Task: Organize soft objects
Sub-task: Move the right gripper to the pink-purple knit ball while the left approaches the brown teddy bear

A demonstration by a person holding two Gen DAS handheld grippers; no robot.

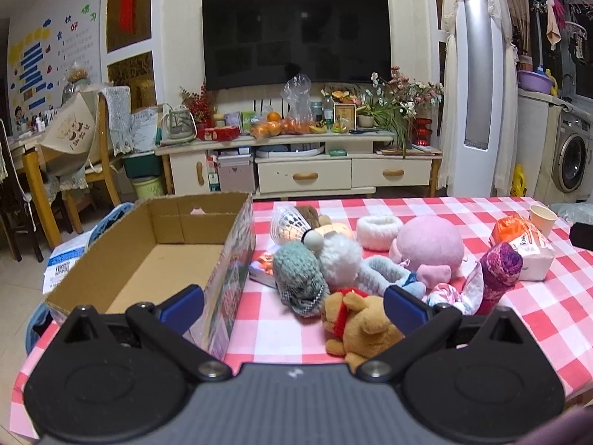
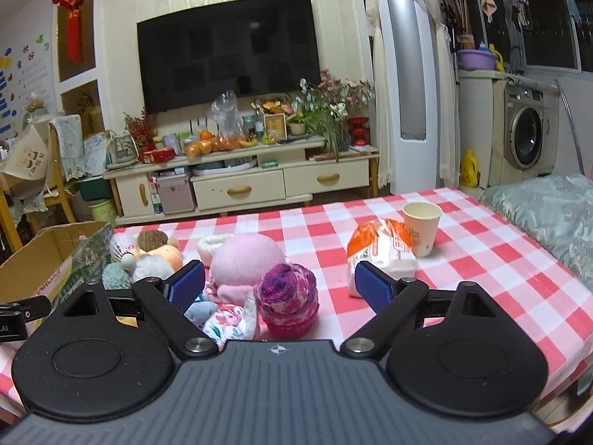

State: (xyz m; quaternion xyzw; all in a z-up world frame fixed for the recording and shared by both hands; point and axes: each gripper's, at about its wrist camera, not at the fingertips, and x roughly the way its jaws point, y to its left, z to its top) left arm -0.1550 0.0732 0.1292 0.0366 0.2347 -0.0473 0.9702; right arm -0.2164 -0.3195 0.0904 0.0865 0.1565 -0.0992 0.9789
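A pile of soft toys lies on the red checked tablecloth (image 1: 281, 333): a brown bear with a red scarf (image 1: 357, 324), a grey-green knitted hat (image 1: 300, 282), a white fluffy toy (image 1: 339, 261), a pink plush (image 1: 430, 244), a purple knitted hat (image 1: 498, 270) and a white cuff (image 1: 378, 231). An open, empty cardboard box (image 1: 159, 256) stands left of them. My left gripper (image 1: 292, 306) is open and empty just before the bear. My right gripper (image 2: 280, 289) is open and empty, with the purple hat (image 2: 289, 298) between its fingers. The pink plush (image 2: 246, 263) lies behind it.
A tissue pack (image 2: 381, 256) and a paper cup (image 2: 422, 228) stand at the right of the table. A shuttlecock (image 1: 287, 224) lies in the pile. A TV cabinet (image 1: 304, 170) stands beyond the table, chairs (image 1: 74, 170) at left, a sofa (image 2: 548, 215) at right.
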